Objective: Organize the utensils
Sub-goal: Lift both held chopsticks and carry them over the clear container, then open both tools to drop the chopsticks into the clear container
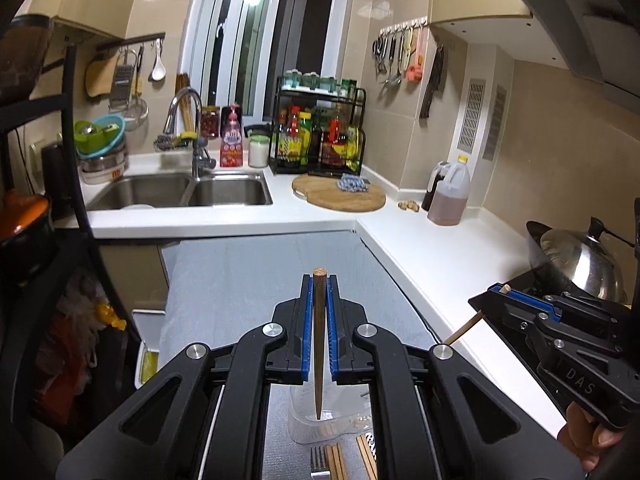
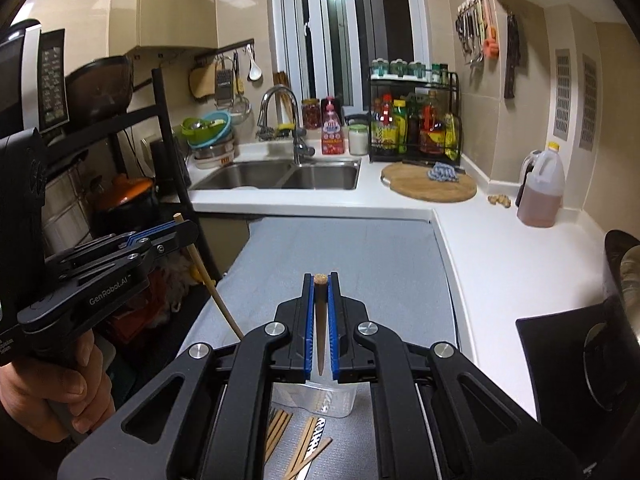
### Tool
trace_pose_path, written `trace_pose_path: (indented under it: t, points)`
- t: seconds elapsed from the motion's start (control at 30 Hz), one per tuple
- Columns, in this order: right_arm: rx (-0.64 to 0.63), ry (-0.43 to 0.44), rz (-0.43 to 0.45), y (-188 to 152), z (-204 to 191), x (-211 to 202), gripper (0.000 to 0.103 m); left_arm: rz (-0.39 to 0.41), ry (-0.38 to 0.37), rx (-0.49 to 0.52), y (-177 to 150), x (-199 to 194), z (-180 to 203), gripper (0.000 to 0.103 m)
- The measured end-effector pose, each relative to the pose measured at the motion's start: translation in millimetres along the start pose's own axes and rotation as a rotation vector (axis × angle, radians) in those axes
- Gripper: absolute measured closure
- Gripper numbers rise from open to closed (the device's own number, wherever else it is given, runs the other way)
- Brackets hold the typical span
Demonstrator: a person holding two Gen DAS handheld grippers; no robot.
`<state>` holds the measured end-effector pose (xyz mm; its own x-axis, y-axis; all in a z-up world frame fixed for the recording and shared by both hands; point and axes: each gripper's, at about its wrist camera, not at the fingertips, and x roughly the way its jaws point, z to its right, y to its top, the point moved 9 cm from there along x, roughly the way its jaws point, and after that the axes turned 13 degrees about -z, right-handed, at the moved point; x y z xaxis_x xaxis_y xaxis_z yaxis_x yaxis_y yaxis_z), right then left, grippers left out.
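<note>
Chopsticks are the story right now, one in each gripper! The left gripper (image 1: 319, 280) is clamped on a dark wooden chopstick (image 1: 318, 344), blunt end up between the blue pads, tapered tip hanging straight down toward the mouth of the clear plastic cup (image 1: 320, 420) at six o'clock in the left wrist view. Held vertical like that, it looks lined up for a clean drop rather than a sideways poke at the rim.

Over on the other side, the right gripper (image 2: 320, 280) is squeezed on its own chopstick (image 2: 320, 332), also upright, tip aimed at the same cup (image 2: 320, 400) just below. From the left camera you catch that gripper out at three o'clock (image 1: 500, 290), its stick angling down toward the table.

More chopsticks (image 2: 280, 432) lie loose on the grey mat (image 2: 352, 256) near six o'clock, touching or nearly touching the cup's base, and a fork (image 1: 319, 460) waits beside them. My read: both sticks are about to go in, with plenty left to gather. The risk is a tip catching the rim and tipping that light cup.
</note>
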<state>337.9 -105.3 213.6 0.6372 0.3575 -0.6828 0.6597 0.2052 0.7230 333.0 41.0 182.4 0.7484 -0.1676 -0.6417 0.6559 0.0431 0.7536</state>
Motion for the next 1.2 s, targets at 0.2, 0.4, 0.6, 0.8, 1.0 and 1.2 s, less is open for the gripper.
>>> trace_pose_path:
  t: [0.2, 0.4, 0.6, 0.8, 1.0, 1.2]
  points:
    - [0.012, 0.002, -0.028, -7, 6, 18, 0.096, -0.029, -0.014, -0.003, -9, 15, -1, 0.097]
    - [0.026, -0.013, -0.03, -10, 13, 20, 0.094, -0.047, -0.016, -0.007, -12, 17, 0, 0.095]
    - [0.024, -0.043, -0.003, -8, 19, 2, 0.074, 0.0, 0.0, -0.03, -7, -10, -4, 0.068]
    - [0.018, -0.1, 0.073, -16, 23, -40, 0.074, 0.084, 0.002, -0.029, -15, -61, 0, 0.068]
    - [0.02, -0.107, 0.176, -53, 18, -86, 0.074, 0.136, 0.017, -0.023, -58, -100, 3, 0.068]
    - [0.051, -0.074, 0.208, -114, 8, -100, 0.074, 0.116, 0.029, -0.059, -125, -108, -6, 0.074]
